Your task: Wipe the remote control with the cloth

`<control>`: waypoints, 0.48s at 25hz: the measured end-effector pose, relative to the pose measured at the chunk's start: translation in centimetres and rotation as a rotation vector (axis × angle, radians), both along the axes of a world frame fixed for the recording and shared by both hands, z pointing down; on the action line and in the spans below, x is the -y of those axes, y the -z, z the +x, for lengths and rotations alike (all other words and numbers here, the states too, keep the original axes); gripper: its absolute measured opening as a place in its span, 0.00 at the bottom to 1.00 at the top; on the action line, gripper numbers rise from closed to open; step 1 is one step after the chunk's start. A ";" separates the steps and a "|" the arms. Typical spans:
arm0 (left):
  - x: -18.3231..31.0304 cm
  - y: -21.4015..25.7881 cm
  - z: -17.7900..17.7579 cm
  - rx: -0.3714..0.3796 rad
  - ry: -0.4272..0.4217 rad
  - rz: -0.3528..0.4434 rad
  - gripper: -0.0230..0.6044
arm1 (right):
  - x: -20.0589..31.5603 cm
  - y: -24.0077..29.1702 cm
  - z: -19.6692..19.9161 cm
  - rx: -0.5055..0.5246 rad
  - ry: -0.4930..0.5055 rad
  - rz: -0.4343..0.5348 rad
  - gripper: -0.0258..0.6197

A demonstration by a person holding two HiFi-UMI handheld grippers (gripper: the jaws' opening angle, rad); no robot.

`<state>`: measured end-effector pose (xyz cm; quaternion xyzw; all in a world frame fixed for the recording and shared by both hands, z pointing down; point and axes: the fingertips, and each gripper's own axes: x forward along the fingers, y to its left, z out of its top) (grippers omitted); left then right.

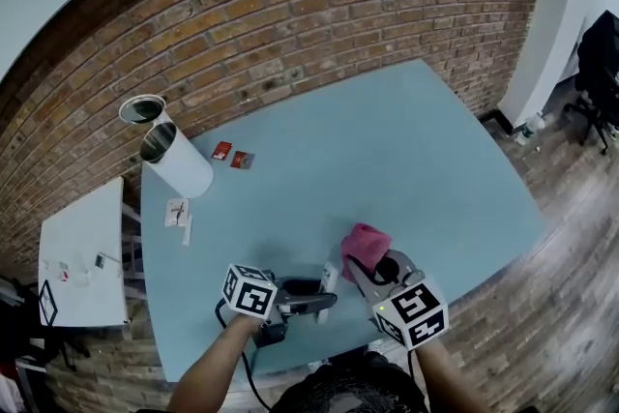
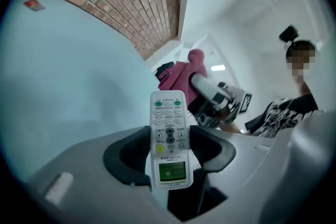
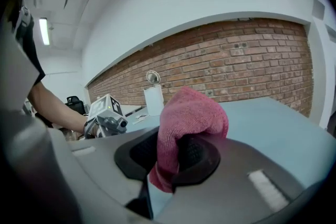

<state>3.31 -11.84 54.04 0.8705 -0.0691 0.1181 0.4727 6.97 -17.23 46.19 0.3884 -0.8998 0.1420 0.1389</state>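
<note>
Facing each other at the blue surface's (image 1: 387,160) 6 o'clock edge, head view: the left tool (image 1: 314,298) lies at 9 o'clock of the right tool (image 1: 372,268). Left gripper view: its jaws clamp the white remote control (image 2: 169,136), upright, buttons toward the camera. Right gripper view: that tool's jaws pinch the pink cloth (image 3: 189,118), which bunches up at 12 o'clock above them.

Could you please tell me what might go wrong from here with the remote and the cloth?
The left gripper clamps the remote control only by its narrow sides, its button end sticking out; a hard rub could lever it loose. The right gripper pinches just a fold of the cloth, which might pull free. Both are by the near edge of the table, so a dropped remote control may reach the floor.
</note>
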 end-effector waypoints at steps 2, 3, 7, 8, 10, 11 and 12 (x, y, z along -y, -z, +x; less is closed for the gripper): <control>0.1 2.6 0.1 -0.180 0.028 -0.029 0.41 | -0.2 1.6 -1.0 -0.033 0.030 0.066 0.14; 0.0 3.7 0.0 -0.246 0.029 -0.039 0.41 | -0.4 2.3 -1.4 -0.055 0.044 0.102 0.14; -0.5 6.5 -0.4 -0.441 0.017 -0.089 0.41 | -1.1 5.2 -3.2 -0.127 0.108 0.238 0.14; -0.5 7.0 -0.5 -0.484 0.020 -0.102 0.41 | -1.3 5.8 -3.7 -0.144 0.119 0.261 0.14; -0.4 8.2 -0.9 -0.563 0.032 -0.125 0.41 | -1.5 6.7 -4.6 -0.159 0.128 0.286 0.14; -0.4 8.7 -1.1 -0.596 0.038 -0.131 0.41 | -1.7 7.0 -5.0 -0.156 0.132 0.297 0.14; -0.3 9.1 -1.3 -0.623 0.043 -0.134 0.41 | -1.8 7.3 -5.4 -0.150 0.136 0.308 0.14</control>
